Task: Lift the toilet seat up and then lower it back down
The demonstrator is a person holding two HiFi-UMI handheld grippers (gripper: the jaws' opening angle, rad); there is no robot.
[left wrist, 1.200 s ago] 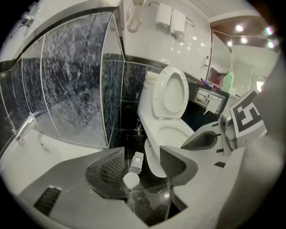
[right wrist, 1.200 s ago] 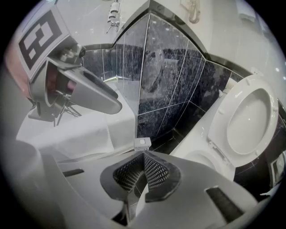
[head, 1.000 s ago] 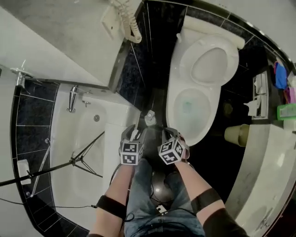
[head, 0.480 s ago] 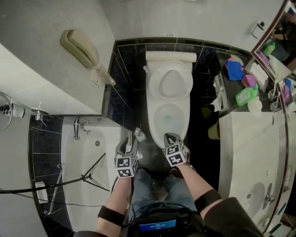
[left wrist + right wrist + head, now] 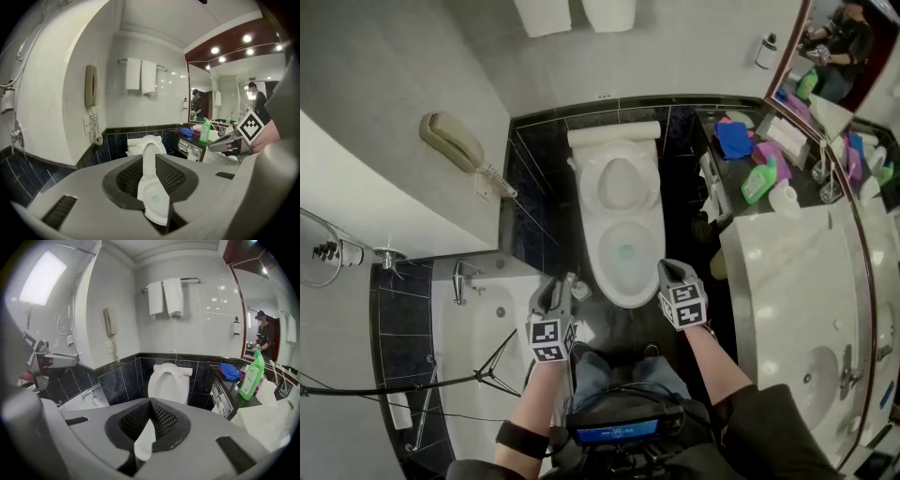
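Observation:
The white toilet (image 5: 622,220) stands against the dark tiled wall, its seat (image 5: 619,183) upright against the tank and the bowl (image 5: 624,255) uncovered. My left gripper (image 5: 555,298) hangs at the bowl's front left, clear of it. Its jaws are closing, with a narrow gap and nothing between them. In the left gripper view (image 5: 149,157) the raised seat (image 5: 149,140) shows through that gap. My right gripper (image 5: 675,279) sits at the bowl's front right, touching nothing. In the right gripper view (image 5: 150,402) its fingertips meet, and the toilet (image 5: 168,380) stands beyond them.
A bathtub (image 5: 487,337) with a tripod stand (image 5: 478,377) lies on the left. A wall phone (image 5: 455,141) hangs above it. On the right are the marble vanity (image 5: 797,281), a green bottle (image 5: 757,178) and a blue cloth (image 5: 736,139). A small bottle (image 5: 579,291) stands by the bowl.
The head view has swung, so the toilet now sits upright in the middle. Both grippers have spread apart in front of the bowl. The seat stays raised.

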